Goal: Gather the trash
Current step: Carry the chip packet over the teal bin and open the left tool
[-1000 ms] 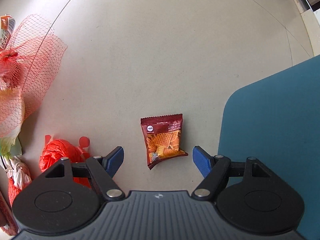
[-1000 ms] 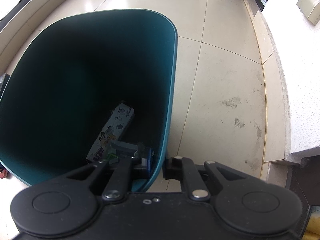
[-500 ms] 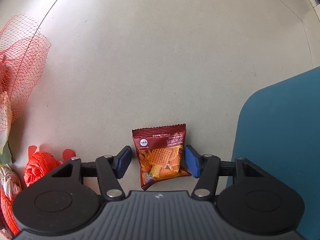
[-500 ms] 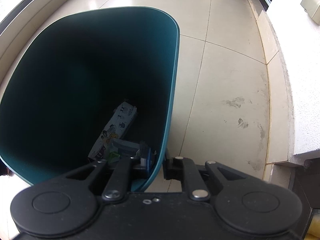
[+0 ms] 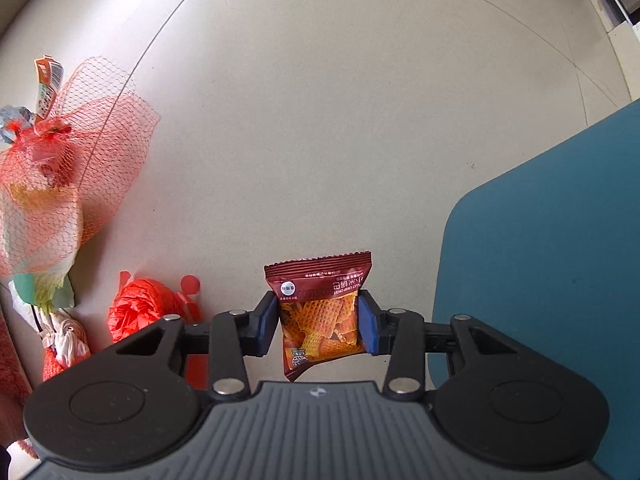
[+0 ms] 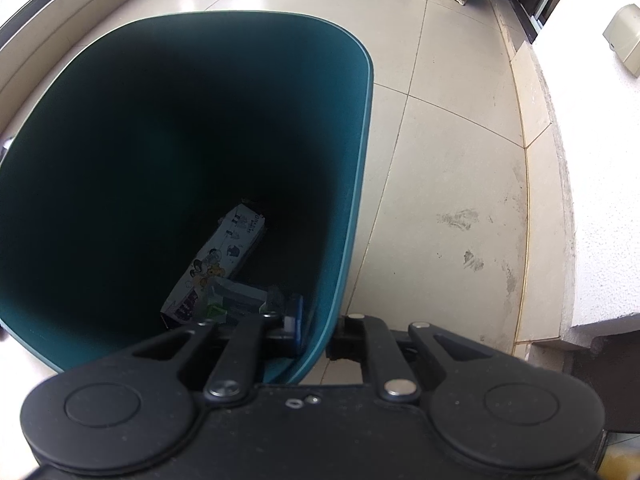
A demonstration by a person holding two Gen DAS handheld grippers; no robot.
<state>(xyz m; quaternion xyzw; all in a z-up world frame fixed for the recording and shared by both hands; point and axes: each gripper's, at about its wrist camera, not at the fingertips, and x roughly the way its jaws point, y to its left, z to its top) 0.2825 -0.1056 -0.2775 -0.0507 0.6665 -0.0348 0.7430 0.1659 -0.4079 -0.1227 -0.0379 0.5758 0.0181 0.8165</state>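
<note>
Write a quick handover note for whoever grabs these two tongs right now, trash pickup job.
Left tongs: jaws have just closed on the red snack packet, pads pressing both sides; it looks lifted off the floor.
Right tongs: shut on the rim of the teal bin, one finger inside, one outside.
Done: a printed carton and other scraps are in the bin; the packet is picked up.
Left: drop the packet in the bin, then collect the red net bag and red plastic bag lying left of the tongs.
</note>
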